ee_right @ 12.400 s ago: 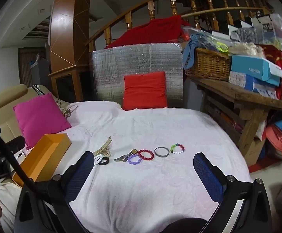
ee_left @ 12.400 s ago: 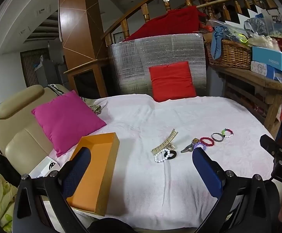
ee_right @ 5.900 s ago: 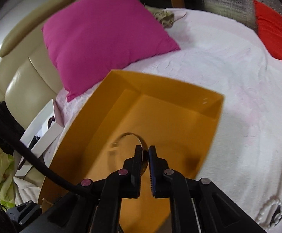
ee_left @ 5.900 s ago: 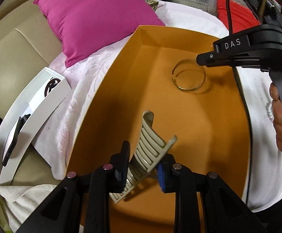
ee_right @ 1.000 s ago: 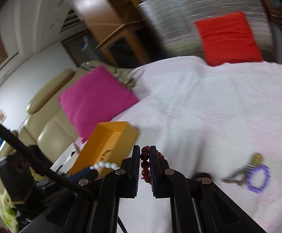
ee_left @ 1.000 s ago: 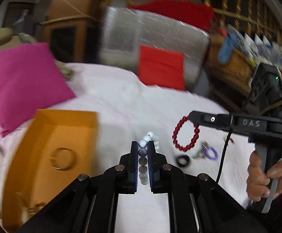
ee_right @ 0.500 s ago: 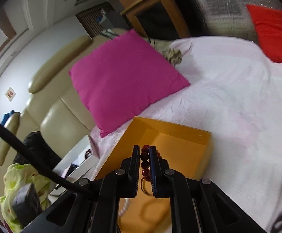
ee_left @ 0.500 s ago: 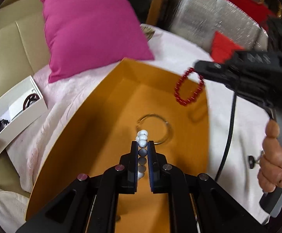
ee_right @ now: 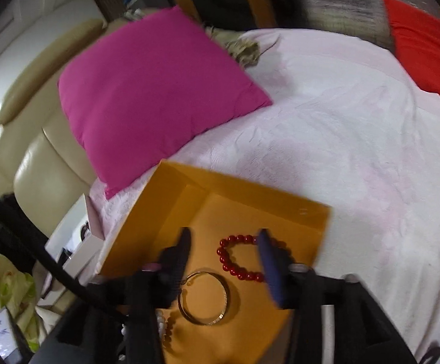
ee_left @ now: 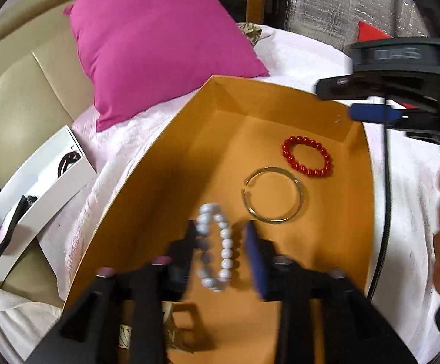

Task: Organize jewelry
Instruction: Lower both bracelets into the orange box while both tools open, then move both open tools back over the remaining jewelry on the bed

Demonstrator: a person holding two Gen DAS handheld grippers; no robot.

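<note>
Both tongs hang spread over the orange box (ee_left: 171,139) — white bead bracelet (ee_left: 216,254) between the left tongs (ee_left: 220,251), red bracelet (ee_right: 244,257) under the right tongs (ee_right: 224,253) — best lifted straight up, clear of the beads.

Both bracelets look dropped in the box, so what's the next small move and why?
Probably lift both claws straight up out of the orange box. The left claw and right claw are open, and the white bracelet and red bracelet lie loose on the box floor beside the metal bangle, so nothing is left to hold.
</note>
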